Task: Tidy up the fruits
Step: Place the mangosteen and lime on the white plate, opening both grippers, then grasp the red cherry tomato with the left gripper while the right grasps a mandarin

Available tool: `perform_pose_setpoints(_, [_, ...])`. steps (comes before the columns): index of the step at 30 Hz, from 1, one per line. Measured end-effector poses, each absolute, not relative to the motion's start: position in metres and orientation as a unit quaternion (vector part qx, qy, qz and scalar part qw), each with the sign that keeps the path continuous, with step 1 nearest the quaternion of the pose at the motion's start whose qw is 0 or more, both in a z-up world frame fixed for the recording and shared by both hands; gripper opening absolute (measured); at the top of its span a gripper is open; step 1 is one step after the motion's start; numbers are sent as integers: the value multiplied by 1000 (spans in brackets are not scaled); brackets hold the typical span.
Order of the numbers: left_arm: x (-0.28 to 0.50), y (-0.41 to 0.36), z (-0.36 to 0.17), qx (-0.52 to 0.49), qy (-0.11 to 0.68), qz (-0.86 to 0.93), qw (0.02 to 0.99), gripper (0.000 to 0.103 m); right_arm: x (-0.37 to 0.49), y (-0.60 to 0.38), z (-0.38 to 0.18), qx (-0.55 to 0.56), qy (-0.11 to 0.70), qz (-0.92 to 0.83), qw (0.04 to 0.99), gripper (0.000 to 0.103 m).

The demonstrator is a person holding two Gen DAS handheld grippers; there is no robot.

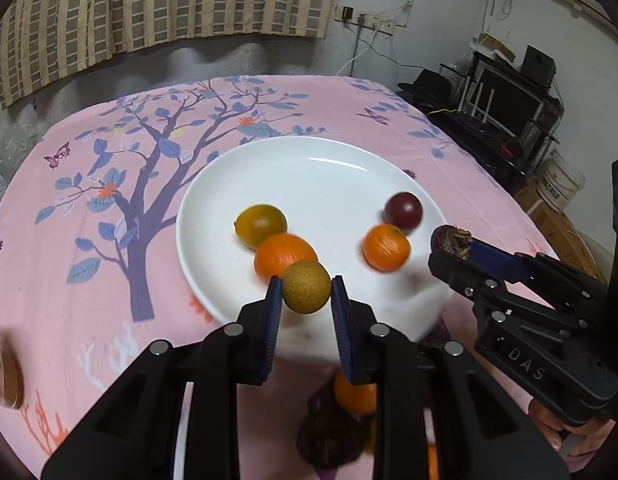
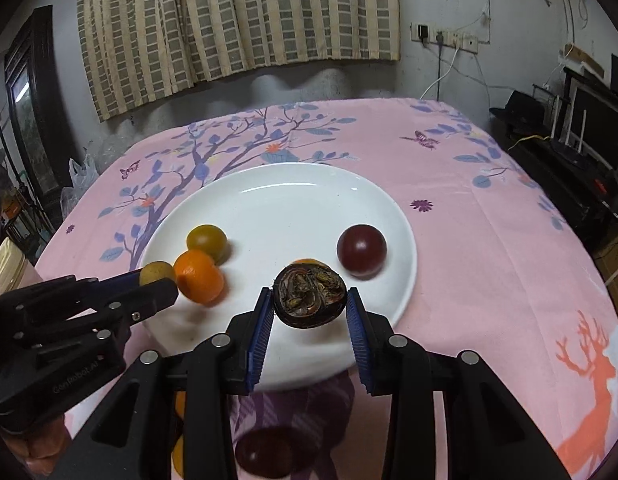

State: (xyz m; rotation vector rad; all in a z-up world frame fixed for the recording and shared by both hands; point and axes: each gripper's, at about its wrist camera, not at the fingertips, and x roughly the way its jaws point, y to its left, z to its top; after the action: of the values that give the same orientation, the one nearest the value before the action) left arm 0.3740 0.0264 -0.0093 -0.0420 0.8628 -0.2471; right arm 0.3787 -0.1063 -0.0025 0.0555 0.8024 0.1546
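Observation:
A white plate lies on the pink tablecloth. It holds a yellow-green fruit, two orange fruits and a dark red fruit. My left gripper is shut on a small tan round fruit above the plate's near edge. My right gripper is shut on a dark wrinkled fruit over the plate's near right part.
More fruit lies near me below the grippers: an orange one and a dark one. A jar stands at the left table edge. Shelves with electronics stand right of the table.

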Motion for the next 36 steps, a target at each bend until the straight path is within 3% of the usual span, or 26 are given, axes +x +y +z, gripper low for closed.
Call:
perform_pose_setpoints(2, [386,26,-14,-27,422,-118,899,25,386,-106,-6,29,394,80,915,38])
perform_pose_setpoints(3, [391,25,-16,-31,426,-113,897,26,389,-106,-9,23,393,80,916,44])
perform_pose_setpoints(4, [395,26,-17,-37,429,-109,896,40,389,-106,-10,18,393,79,916,56])
perform_pose_setpoints(5, [397,28,-16,-43,433,-95,895,60,386,-107,-10,14,390,73,918,58])
perform_pose_setpoints(7, [392,35,-10,-42,421,-74,903,81,377,-113,-6,16,382,80,921,60])
perform_pose_setpoints(11, [372,58,26,-35,388,-62,919,94,353,-120,5,36,363,98,926,60])
perform_pose_setpoints(17, [342,112,60,-53,365,-9,930,98,298,-113,-3,17,355,135,925,60])
perform_pose_setpoints(25, [308,166,9,-61,413,26,908,98,232,-85,-6,-23,347,175,921,60])
perform_pose_setpoints(36, [266,181,20,-55,385,12,921,98,223,-58,-32,-64,405,158,898,49])
